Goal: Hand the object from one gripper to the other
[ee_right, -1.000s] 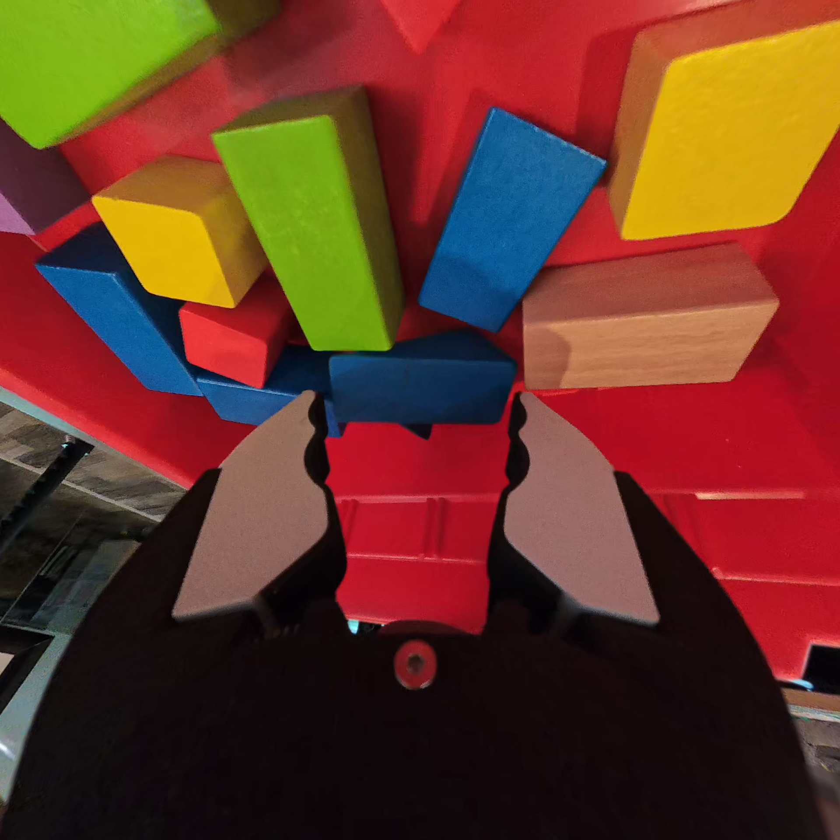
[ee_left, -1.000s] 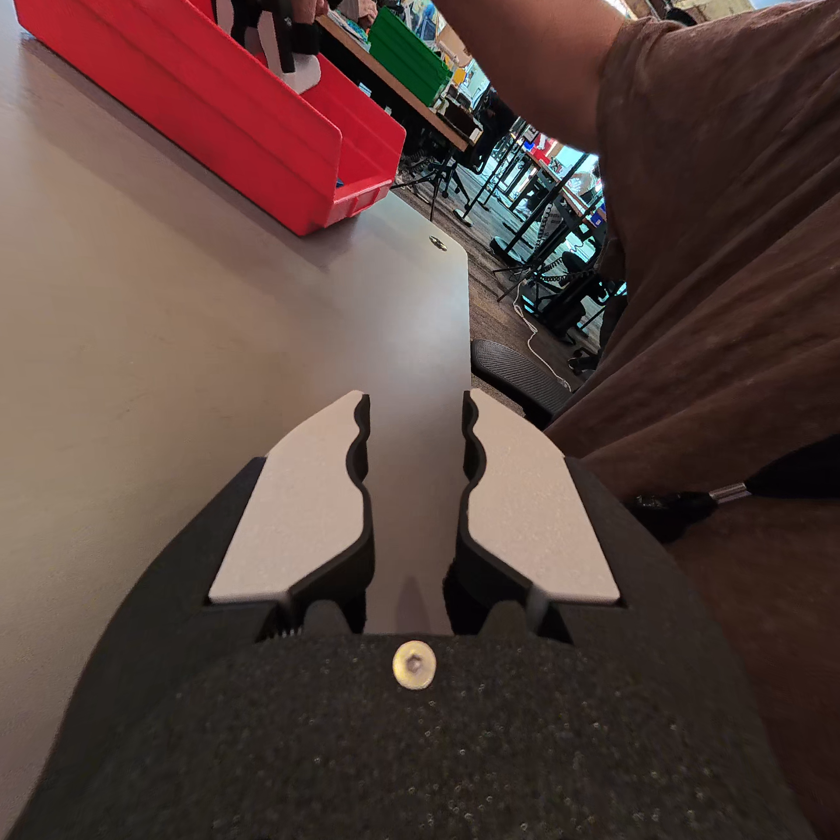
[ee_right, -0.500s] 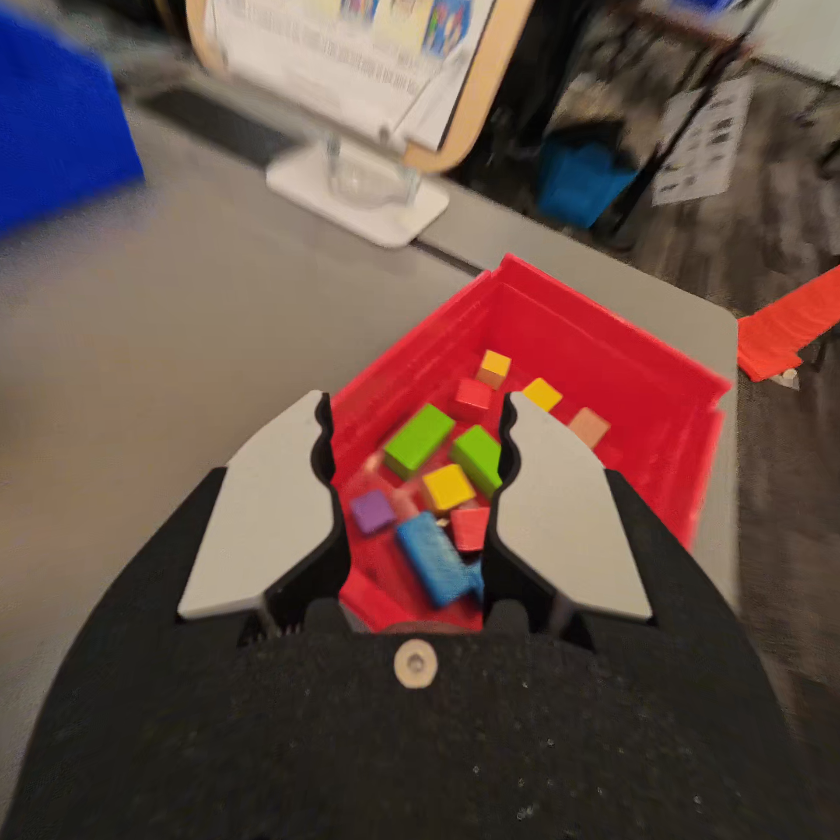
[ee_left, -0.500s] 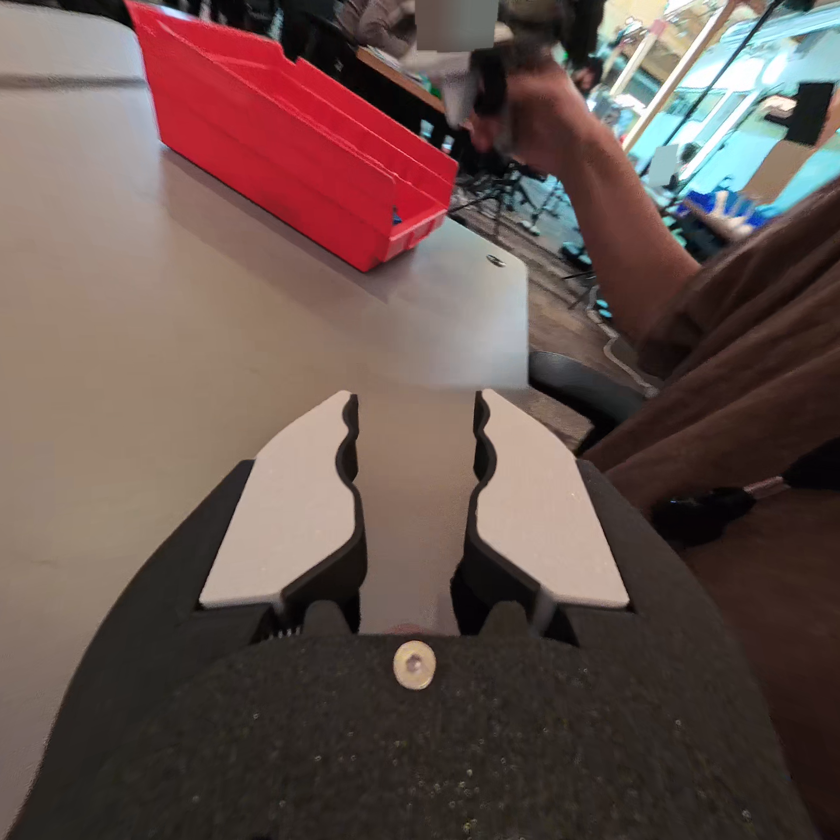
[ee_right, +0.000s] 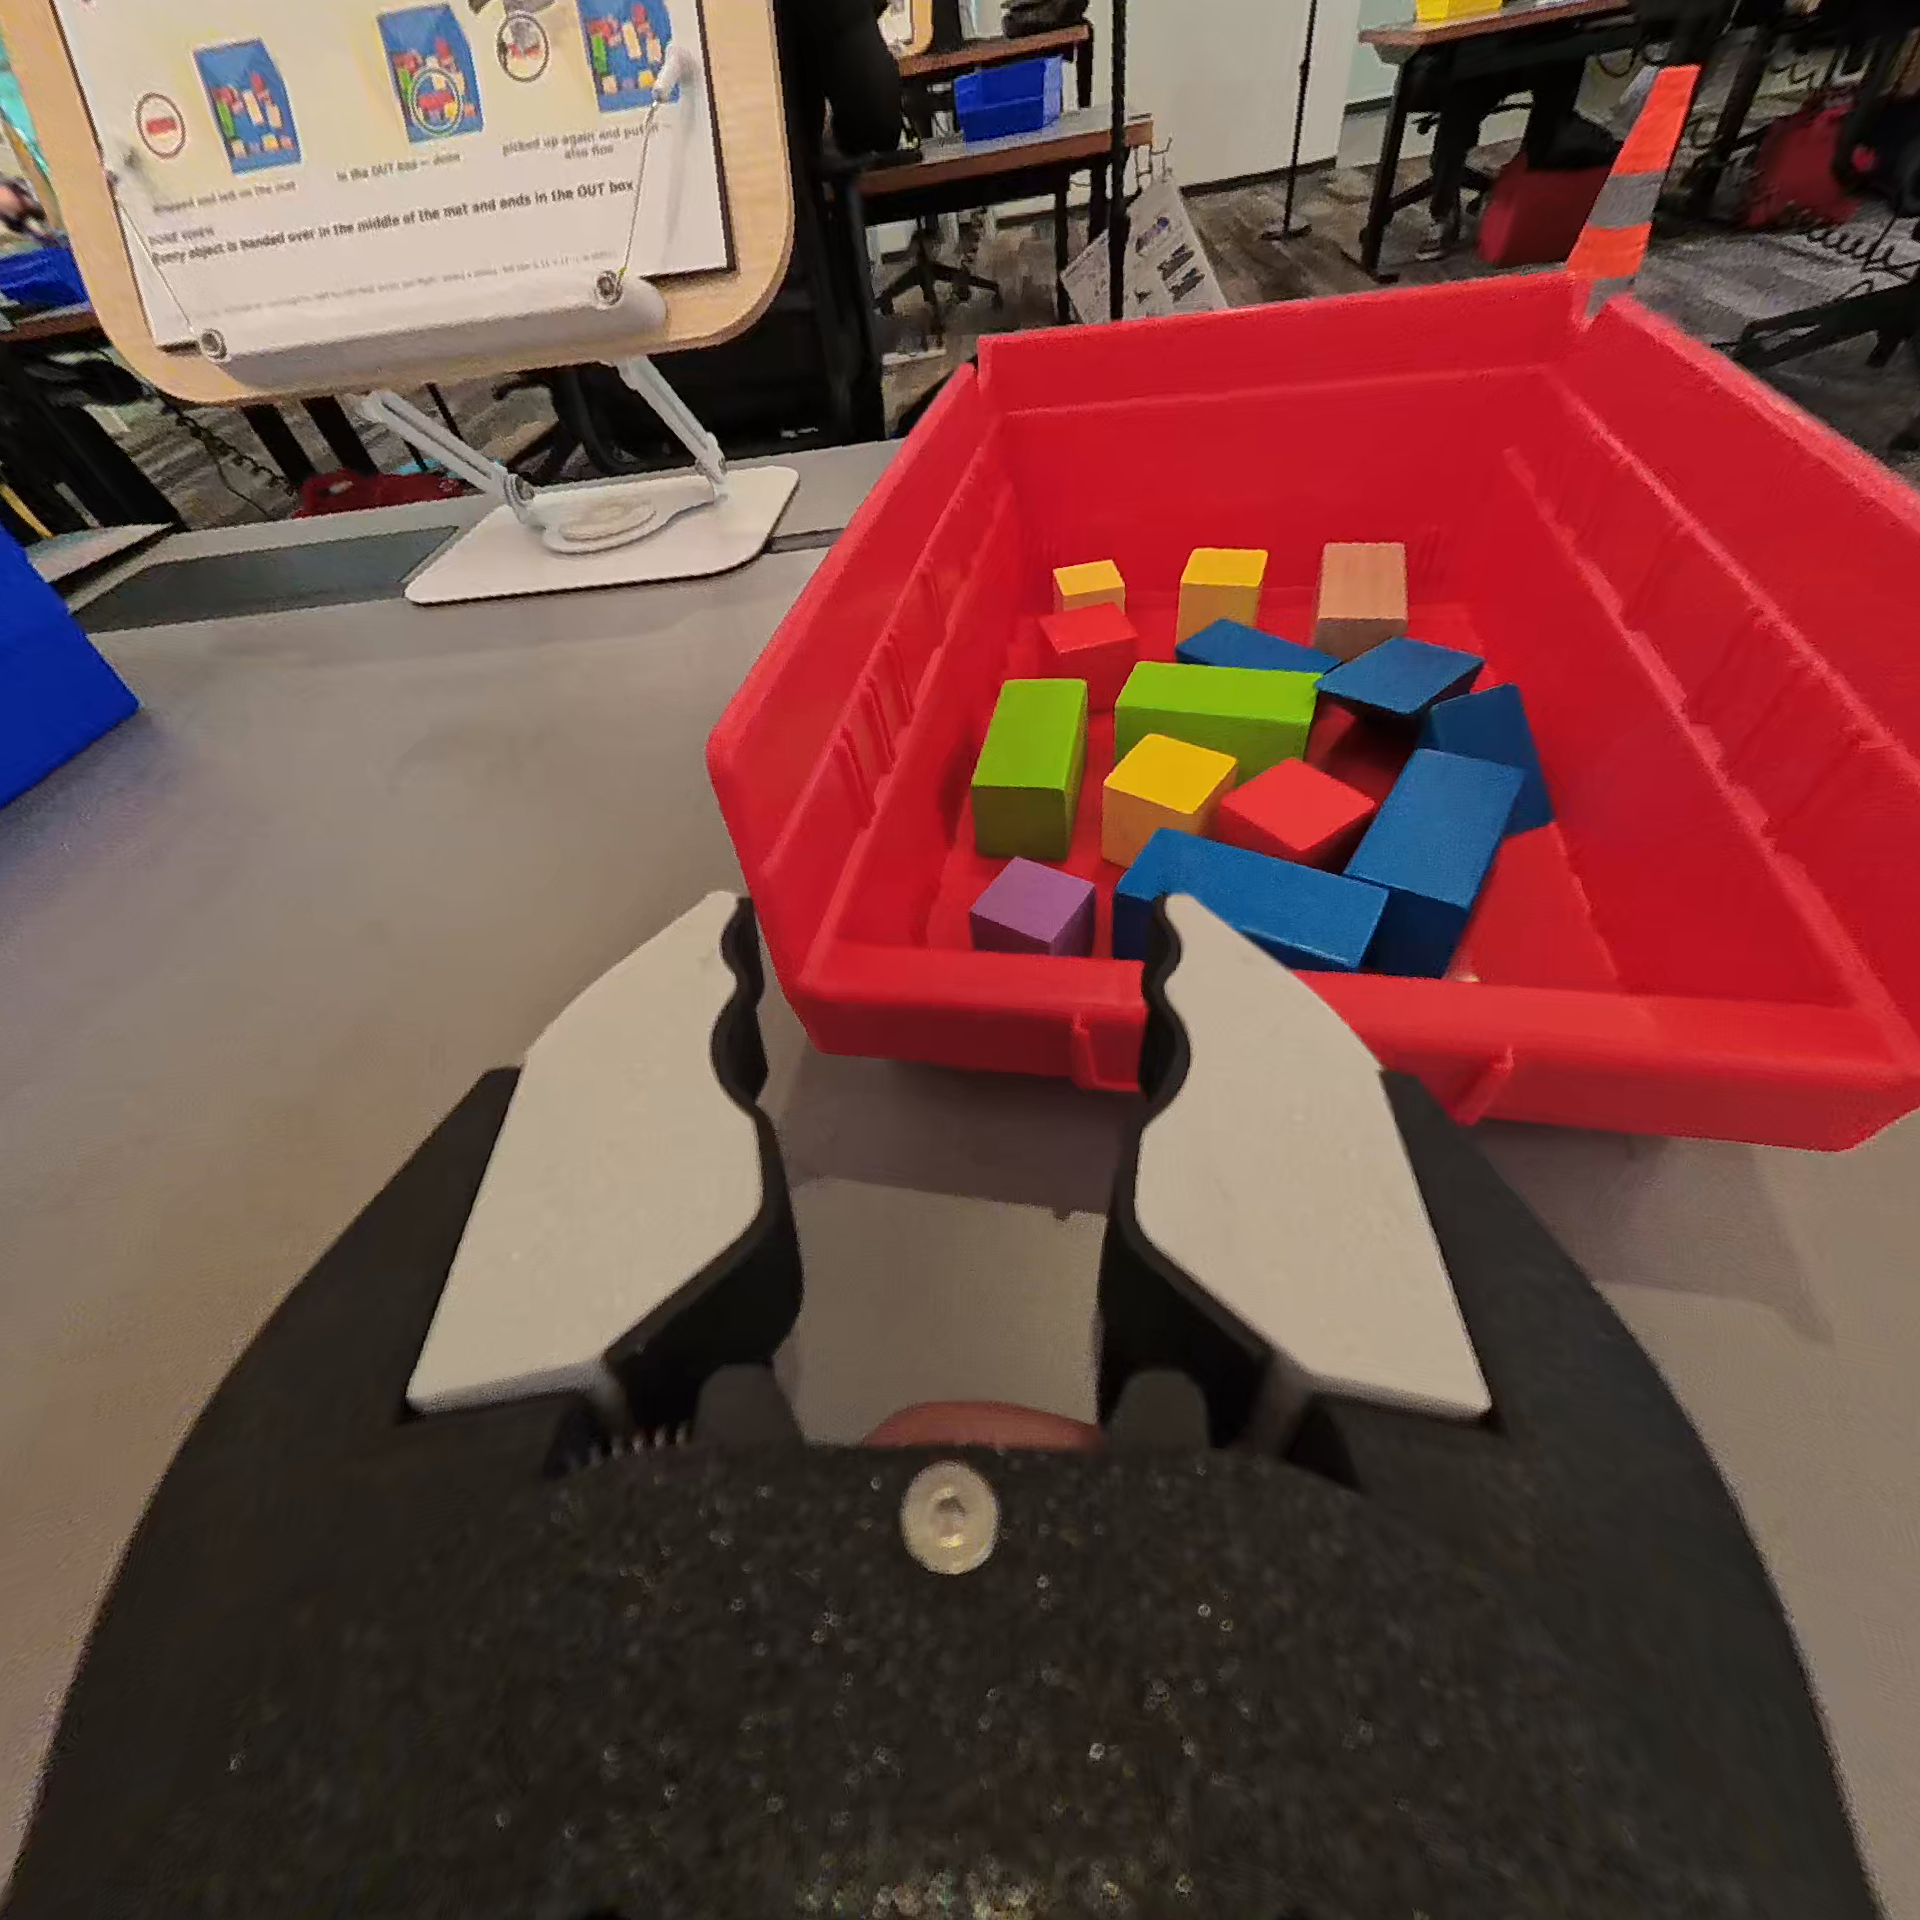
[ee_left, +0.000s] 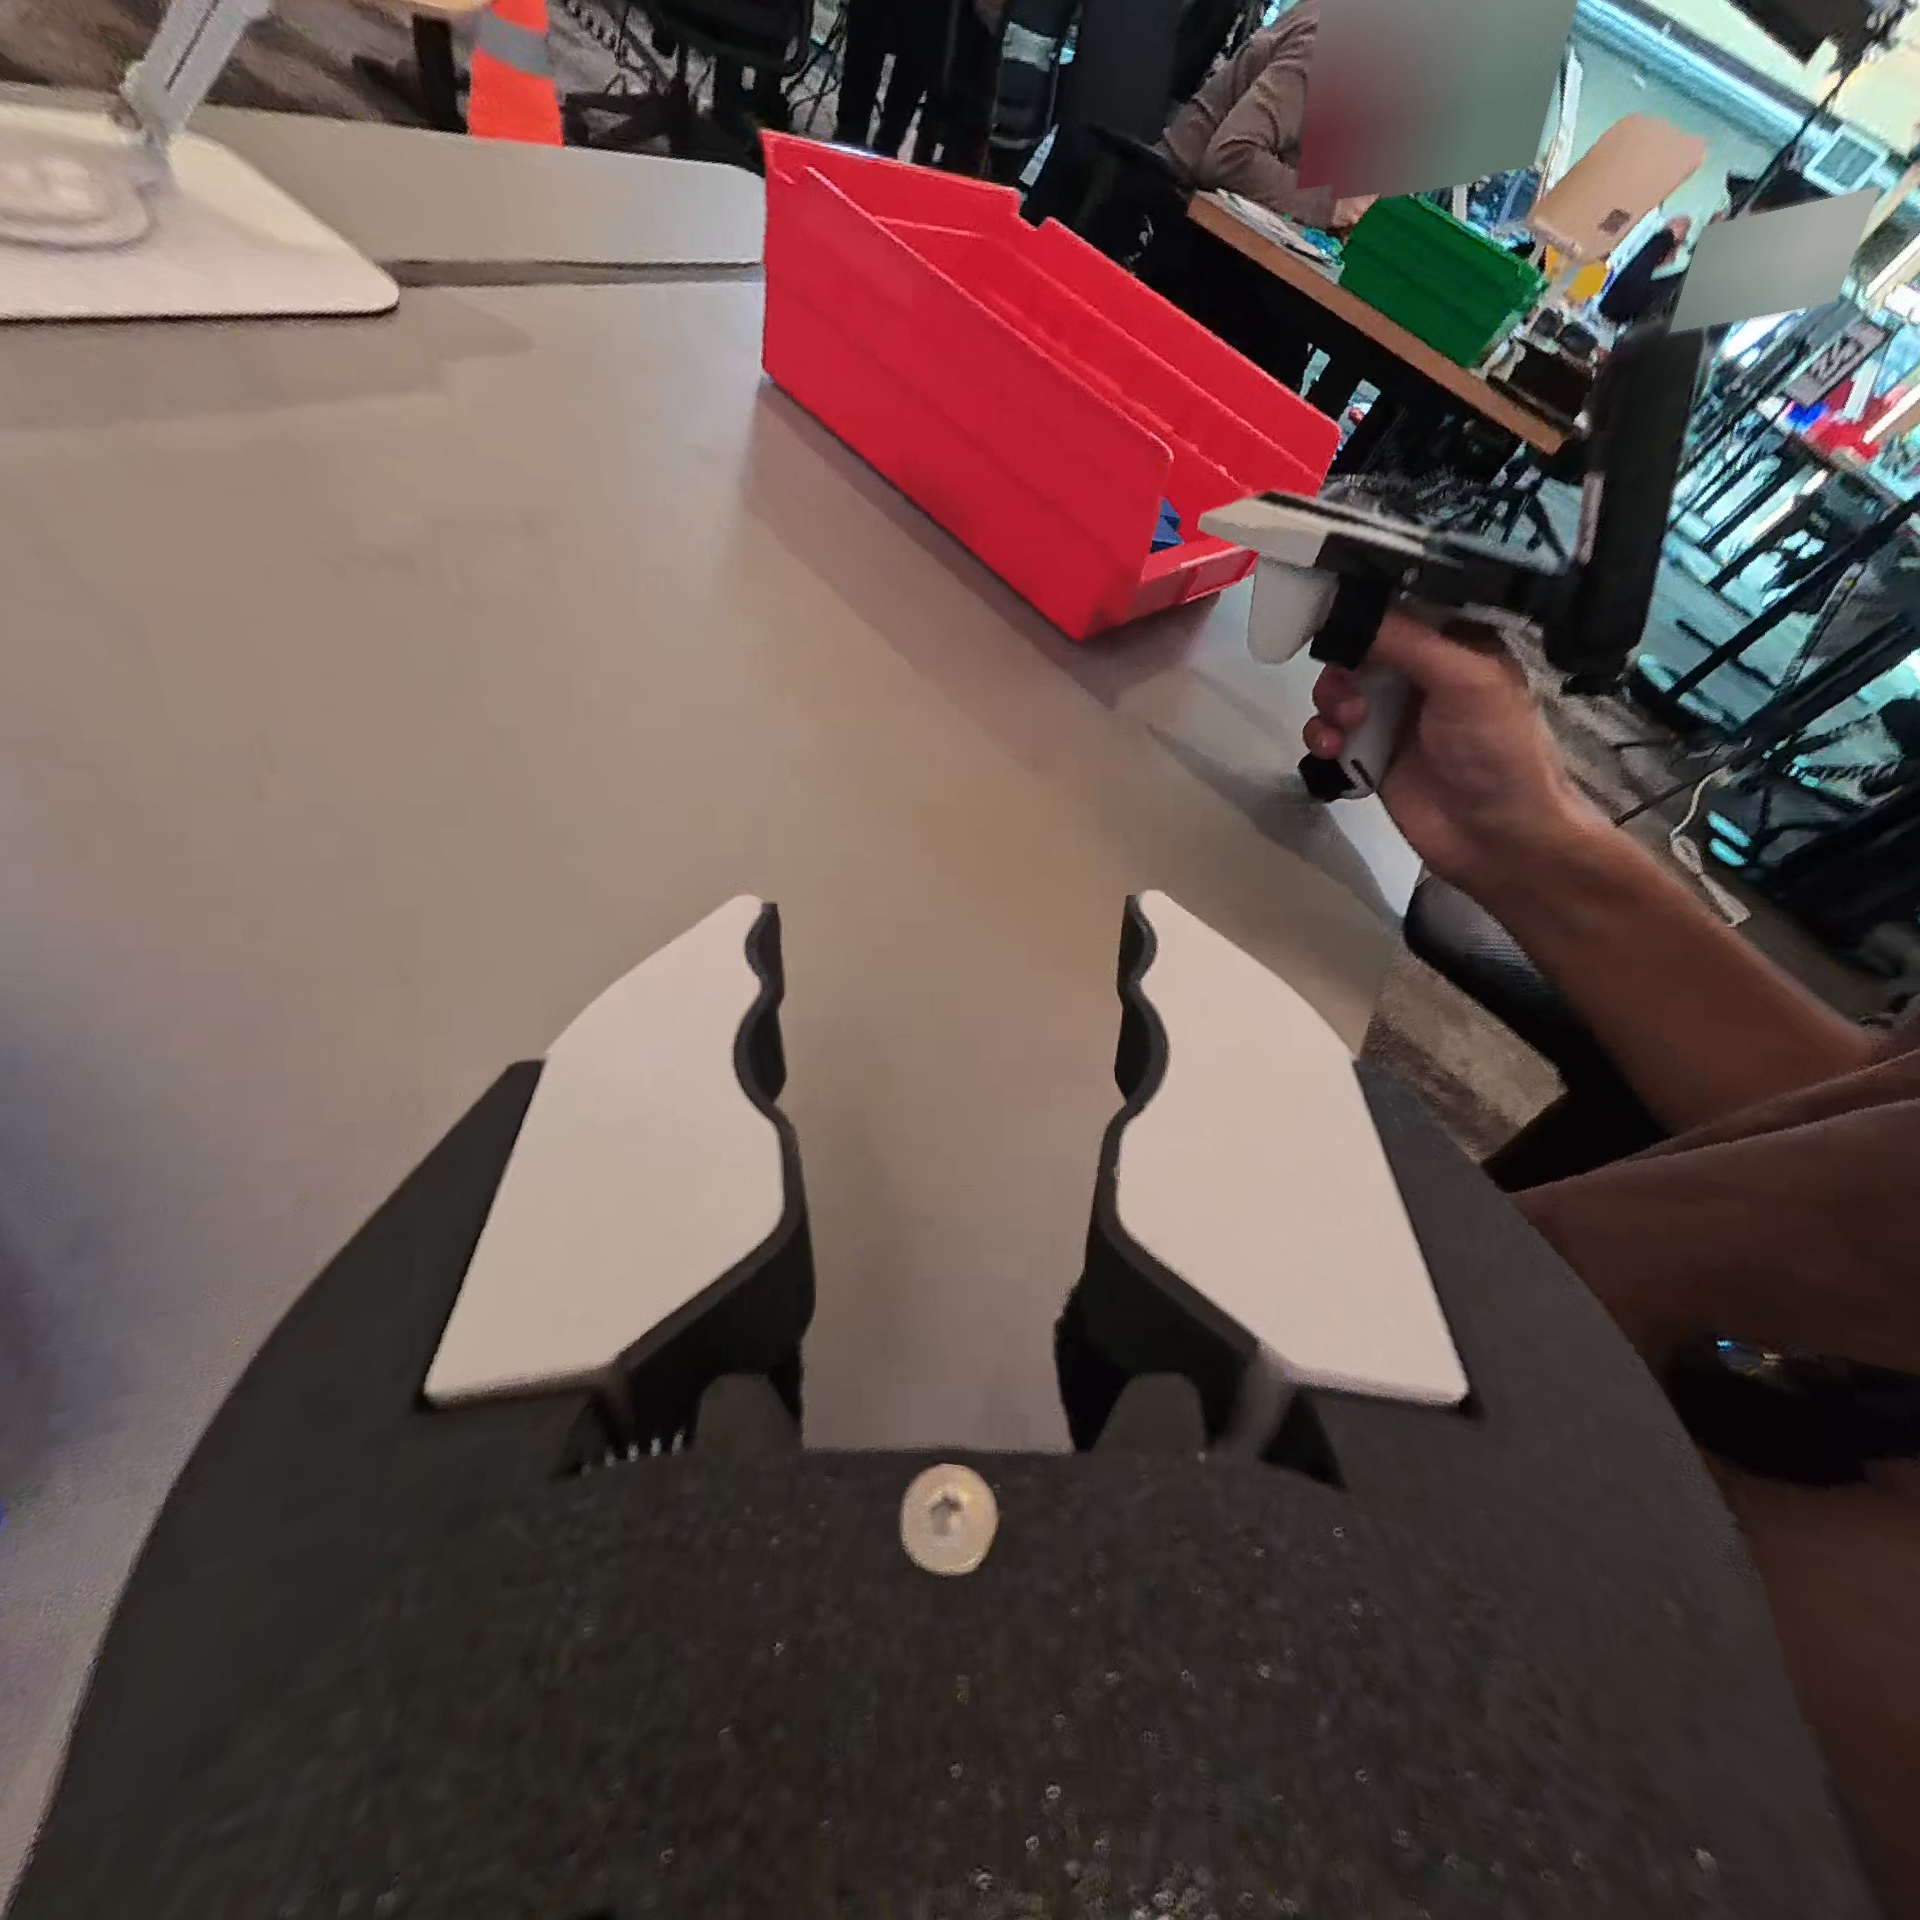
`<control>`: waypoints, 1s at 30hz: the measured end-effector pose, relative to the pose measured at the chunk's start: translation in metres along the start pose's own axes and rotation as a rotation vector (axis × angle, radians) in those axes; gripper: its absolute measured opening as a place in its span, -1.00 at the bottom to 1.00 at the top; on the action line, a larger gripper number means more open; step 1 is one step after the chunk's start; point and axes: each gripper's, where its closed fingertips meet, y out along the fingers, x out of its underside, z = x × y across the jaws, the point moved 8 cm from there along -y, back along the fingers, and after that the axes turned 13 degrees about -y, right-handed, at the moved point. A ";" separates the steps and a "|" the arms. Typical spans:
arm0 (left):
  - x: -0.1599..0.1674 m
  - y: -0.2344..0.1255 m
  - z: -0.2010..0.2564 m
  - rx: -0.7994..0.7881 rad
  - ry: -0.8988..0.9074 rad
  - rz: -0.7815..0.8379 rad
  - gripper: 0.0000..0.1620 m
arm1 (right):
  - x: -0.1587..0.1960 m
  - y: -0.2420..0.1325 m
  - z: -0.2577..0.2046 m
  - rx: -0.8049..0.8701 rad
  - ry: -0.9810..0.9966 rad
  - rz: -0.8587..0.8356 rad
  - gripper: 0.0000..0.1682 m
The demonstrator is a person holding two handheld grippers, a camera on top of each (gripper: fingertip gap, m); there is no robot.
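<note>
Gaping empty, the right gripper (ee_right: 948, 914) hangs just short of the red bin (ee_right: 1039, 1023), its fingers level with the bin's near lip and pointed at the blocks (ee_right: 1247, 769) heaped inside. No block has been picked, so the thing to hand over is one of that pile; I judge the tool is held back and above the lip to choose a target and line up a drop into the bin. A long blue block (ee_right: 1262, 920) and a purple cube (ee_right: 1034, 906) lie nearest the lip, the easiest reach.

The left gripper (ee_left: 948, 914) also stands spread with nothing between its fingers, low over the table (ee_left: 416, 675) and well apart from the bin's side wall, probably waiting where the pass will happen. From there the right tool shows beyond the bin's near end, a hand (ee_left: 1455, 748) round its handle.

That side wall hides nearly all the blocks in the left view. In the heap, blue pieces overlap, so their full shapes are unclear. A paper stand (ee_right: 416, 187) rises beyond the bin; a blue shape left of it is cut off.
</note>
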 end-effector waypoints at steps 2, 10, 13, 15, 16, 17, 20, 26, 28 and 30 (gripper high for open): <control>-0.013 -0.020 -0.008 -0.066 -0.033 0.015 -0.22 | 0.002 0.001 -0.001 -0.024 0.006 0.017 -0.17; -0.096 -0.099 -0.113 -0.644 0.149 -0.452 -0.26 | -0.002 0.006 -0.017 -0.133 -0.027 0.035 -0.18; -0.118 -0.098 -0.159 -0.696 0.400 -0.739 -0.23 | -0.004 0.005 -0.021 -0.155 -0.052 0.049 -0.18; -0.124 -0.096 -0.186 -0.714 0.522 -0.924 -0.26 | -0.003 0.004 -0.022 -0.158 -0.066 0.037 -0.18; -0.125 -0.095 -0.197 -0.713 0.585 -1.016 -0.27 | -0.003 0.003 -0.021 -0.152 -0.072 0.033 -0.18; -0.123 -0.093 -0.207 -0.705 0.646 -1.100 -0.30 | -0.003 0.002 -0.021 -0.145 -0.078 0.035 -0.19; -0.111 -0.084 -0.229 -0.649 0.763 -1.303 -0.34 | -0.003 0.001 -0.020 -0.135 -0.094 0.028 -0.19; -0.091 -0.072 -0.259 -0.629 0.786 -1.523 -0.38 | -0.002 0.002 -0.021 -0.136 -0.118 0.022 -0.20; -0.088 -0.071 -0.266 -0.658 0.802 -1.563 -0.38 | -0.002 0.003 -0.023 -0.137 -0.131 0.018 -0.20; -0.086 -0.071 -0.272 -0.684 0.814 -1.586 -0.42 | -0.001 0.004 -0.024 -0.141 -0.140 0.013 -0.20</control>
